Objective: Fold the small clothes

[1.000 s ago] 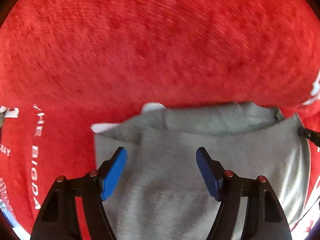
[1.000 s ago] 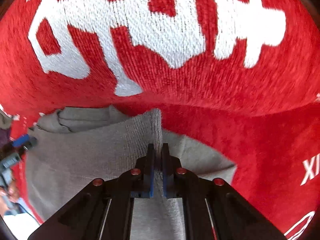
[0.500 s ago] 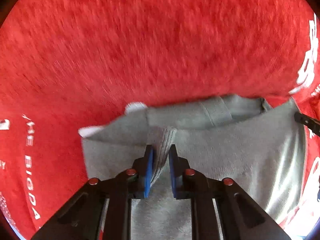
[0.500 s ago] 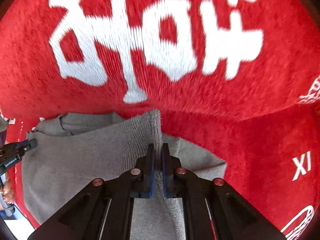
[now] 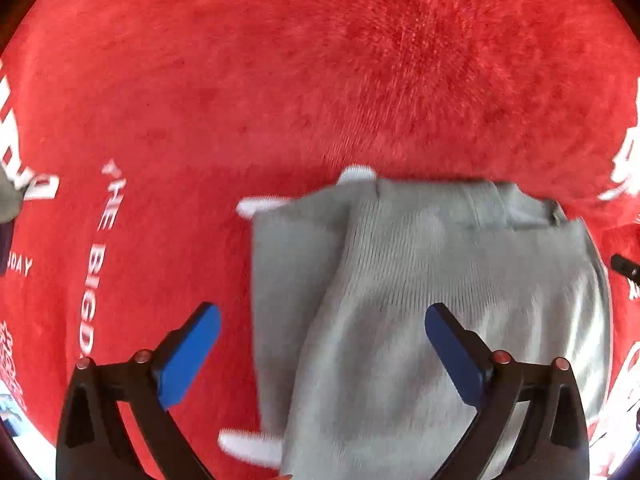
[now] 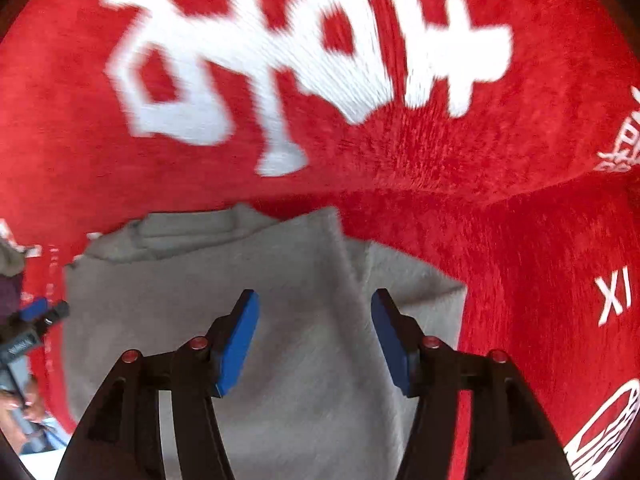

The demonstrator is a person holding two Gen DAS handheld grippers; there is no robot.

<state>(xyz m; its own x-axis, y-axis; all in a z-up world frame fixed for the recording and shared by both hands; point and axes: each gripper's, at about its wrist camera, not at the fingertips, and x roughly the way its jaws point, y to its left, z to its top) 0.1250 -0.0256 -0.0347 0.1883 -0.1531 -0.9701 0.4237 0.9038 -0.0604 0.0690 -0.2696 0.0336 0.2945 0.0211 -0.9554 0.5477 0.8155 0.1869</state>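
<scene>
A small grey knit garment point(image 5: 420, 300) lies on a red carpet, folded over itself with a slanting fold edge and white trim peeking out at its left edge. My left gripper point(image 5: 320, 344) is open above its left part, holding nothing; the left finger hangs over the carpet. In the right wrist view the same garment point(image 6: 288, 304) lies below my right gripper point(image 6: 314, 332), which is open and empty above a folded flap. The left gripper's tip point(image 6: 44, 320) shows at the far left there.
The red carpet point(image 5: 320, 80) has white lettering at the left point(image 5: 100, 248) and large white characters point(image 6: 280, 60) beyond the garment. A dark tip of the right gripper point(image 5: 624, 268) shows at the right edge.
Both grippers have opened and let go of the grey garment. The pinched ridges have dropped flat, leaving folded flaps. The left gripper had closed on the cloth half a second ago.
</scene>
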